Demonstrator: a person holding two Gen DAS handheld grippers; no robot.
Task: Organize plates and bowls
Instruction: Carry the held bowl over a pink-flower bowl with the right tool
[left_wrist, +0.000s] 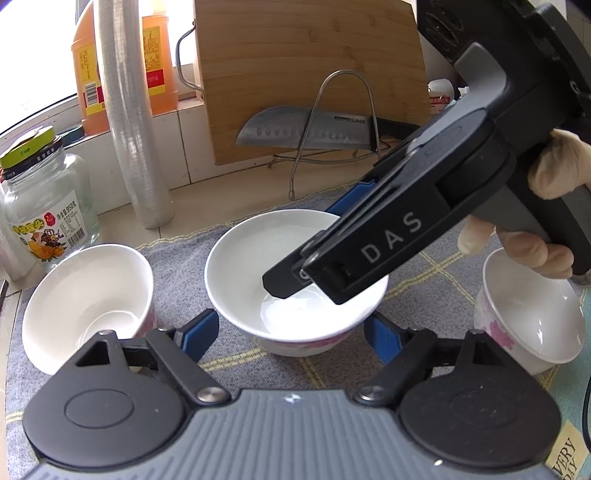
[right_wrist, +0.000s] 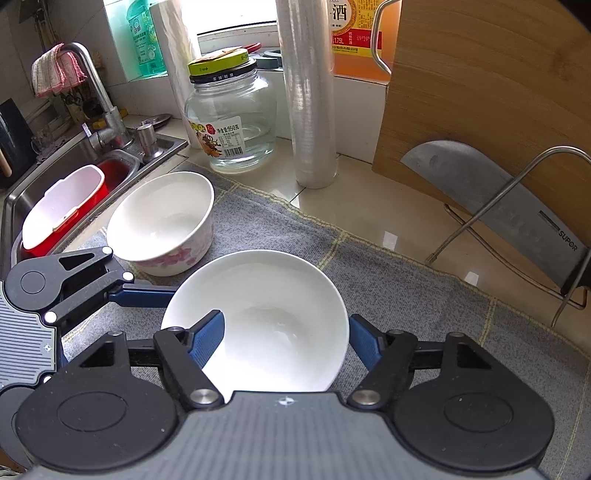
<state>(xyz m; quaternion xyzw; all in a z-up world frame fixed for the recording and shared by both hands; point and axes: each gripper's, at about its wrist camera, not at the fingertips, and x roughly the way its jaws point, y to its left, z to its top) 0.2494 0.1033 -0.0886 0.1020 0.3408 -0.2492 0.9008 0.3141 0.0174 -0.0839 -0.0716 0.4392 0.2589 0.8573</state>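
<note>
Three white bowls with pink flowers stand on a grey checked cloth (left_wrist: 236, 354). The middle bowl (left_wrist: 266, 258) (right_wrist: 273, 295) sits between the blue fingers of my left gripper (left_wrist: 291, 332), which flank its lower sides closely; I see no firm press. My right gripper (right_wrist: 288, 339) straddles that bowl's wall. Its left finger (right_wrist: 208, 338) is inside the bowl and its right finger (right_wrist: 364, 343) lies against the outer rim, with a wide gap between the pads. The left bowl (left_wrist: 88, 302) (right_wrist: 162, 221) and the right bowl (left_wrist: 532, 314) stand apart.
A glass jar (right_wrist: 232, 122) and a roll of film (right_wrist: 314, 92) stand behind the cloth. A cutting board (left_wrist: 310, 74) leans on a wire rack with a knife (left_wrist: 303, 129). A sink (right_wrist: 118, 170) holding a red and white tub (right_wrist: 62, 206) lies to the left.
</note>
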